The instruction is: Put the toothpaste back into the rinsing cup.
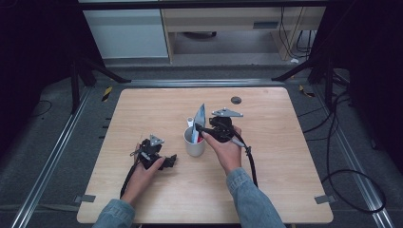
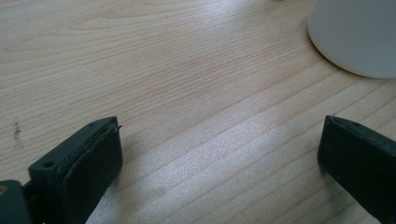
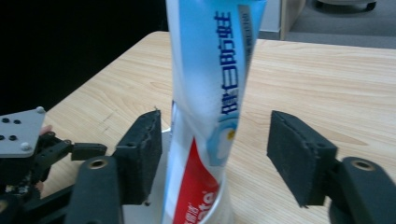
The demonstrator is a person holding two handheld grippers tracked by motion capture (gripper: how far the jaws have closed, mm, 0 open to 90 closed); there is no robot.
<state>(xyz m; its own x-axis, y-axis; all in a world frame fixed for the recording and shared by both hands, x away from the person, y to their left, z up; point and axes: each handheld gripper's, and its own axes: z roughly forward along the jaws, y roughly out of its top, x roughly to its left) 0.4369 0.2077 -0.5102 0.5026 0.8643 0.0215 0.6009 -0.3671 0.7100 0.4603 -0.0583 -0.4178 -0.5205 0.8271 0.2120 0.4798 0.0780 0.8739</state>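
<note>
A white cup (image 1: 194,145) stands mid-table with a blue, white and red toothpaste tube (image 1: 200,118) upright in it. My right gripper (image 1: 201,129) reaches the cup's rim from the right. In the right gripper view the tube (image 3: 210,70) rises between the jaws of my right gripper (image 3: 217,123). The right pad (image 3: 299,154) stands clearly off the tube and the left pad (image 3: 142,156) is close beside it, so the jaws are open. My left gripper (image 1: 170,160) rests low on the table left of the cup. Its jaws (image 2: 222,135) are spread wide over bare wood, with the cup (image 2: 355,37) beyond.
A white stick-like item (image 1: 190,121) also stands in the cup. A dark round grommet (image 1: 236,99) sits near the table's far edge. The right gripper's cable (image 1: 252,164) trails toward the person. Metal rails (image 1: 57,147) flank the wooden table (image 1: 142,104).
</note>
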